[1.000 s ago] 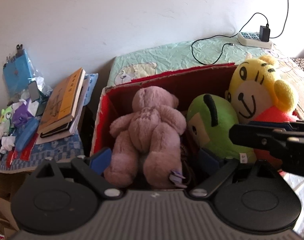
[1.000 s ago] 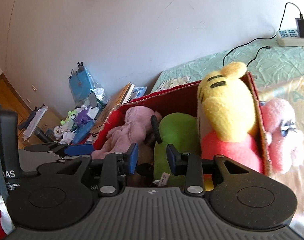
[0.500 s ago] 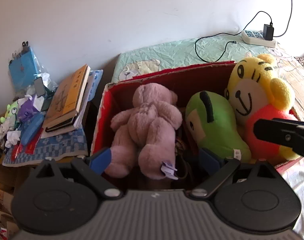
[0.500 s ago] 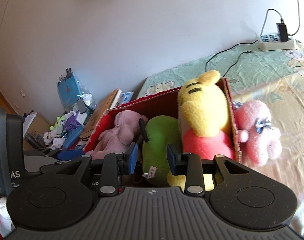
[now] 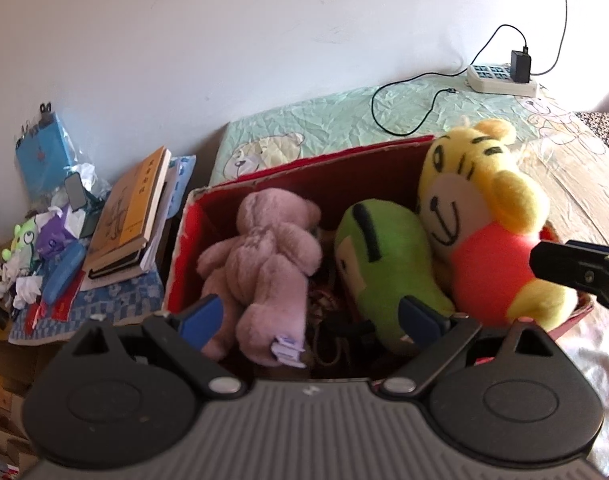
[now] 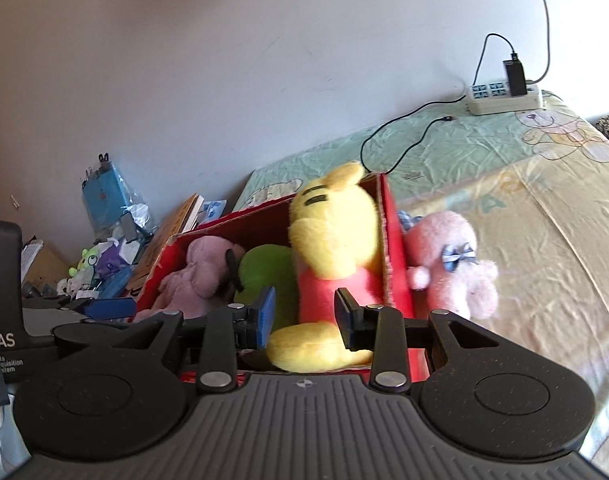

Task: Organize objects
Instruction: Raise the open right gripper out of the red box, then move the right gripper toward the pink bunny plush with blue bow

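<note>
Left of the box (image 5: 176,256), books (image 5: 132,216) and clutter crowd its wall; right of it the bed (image 6: 544,208) lies open, but for a pink toy (image 6: 456,264) touching the box's outer side. Inside — a mauve bear (image 5: 260,264), a green toy (image 5: 384,256), a yellow tiger (image 5: 480,216), packed side by side. The left gripper (image 5: 316,316) hangs over the near rim, jaws wide apart, empty. The right gripper (image 6: 304,312) — jaws narrowly apart — frames the tiger's red body without a visible pinch.
</note>
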{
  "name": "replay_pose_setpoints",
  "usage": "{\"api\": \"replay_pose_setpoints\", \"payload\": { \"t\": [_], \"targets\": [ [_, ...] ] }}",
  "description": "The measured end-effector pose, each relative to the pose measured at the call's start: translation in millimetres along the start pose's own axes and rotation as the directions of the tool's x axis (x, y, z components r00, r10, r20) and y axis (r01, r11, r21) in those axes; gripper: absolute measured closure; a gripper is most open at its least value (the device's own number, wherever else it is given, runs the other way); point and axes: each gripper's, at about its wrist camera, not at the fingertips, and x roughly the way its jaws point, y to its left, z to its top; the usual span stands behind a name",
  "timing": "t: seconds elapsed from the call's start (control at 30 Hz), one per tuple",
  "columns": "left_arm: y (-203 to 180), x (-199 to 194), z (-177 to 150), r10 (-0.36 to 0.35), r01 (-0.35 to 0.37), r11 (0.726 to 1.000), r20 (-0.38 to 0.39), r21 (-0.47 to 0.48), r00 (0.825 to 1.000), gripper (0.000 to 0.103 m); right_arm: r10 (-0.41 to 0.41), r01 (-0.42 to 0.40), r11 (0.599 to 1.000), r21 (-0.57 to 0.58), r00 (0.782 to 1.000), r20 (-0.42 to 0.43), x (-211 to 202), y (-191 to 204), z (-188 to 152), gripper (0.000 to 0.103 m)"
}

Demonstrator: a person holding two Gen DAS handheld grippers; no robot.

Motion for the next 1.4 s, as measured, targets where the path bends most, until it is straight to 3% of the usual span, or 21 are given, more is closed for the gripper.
{"api": "replay_pose_setpoints", "payload": {
  "t": [0.63, 0.77, 0.93, 1.4],
  "targets": [
    [-62, -22, 18, 0.035, -0.036, 0.998, -0.022, -0.051, 0.999, 0.008, 0.030, -0.030, 1.000, -0.005, 1.000, -0.004, -32, -60, 21, 0.068],
    [-73, -27, 25, -0.004, 0.003, 0.997, -0.024, -0.075, 1.000, 0.008, 0.026, -0.026, 1.000, -0.002, 1.000, -0.014, -36, -77, 24, 0.067],
    [-98, -34, 34, 0.004, -0.004, 0.998, -0.003, -0.059, 1.000, 0.008, 0.029, -0.029, 1.000, 0.011, 0.999, -0.020, -41, -99, 31, 0.067],
    [-155, -25, 45, -0.008, 0.007, 1.000, -0.036, -0.020, 0.999, 0.008, 0.033, -0.030, 0.999, 0.042, 0.997, -0.072, -40, -153, 41, 0.063]
  ]
}}
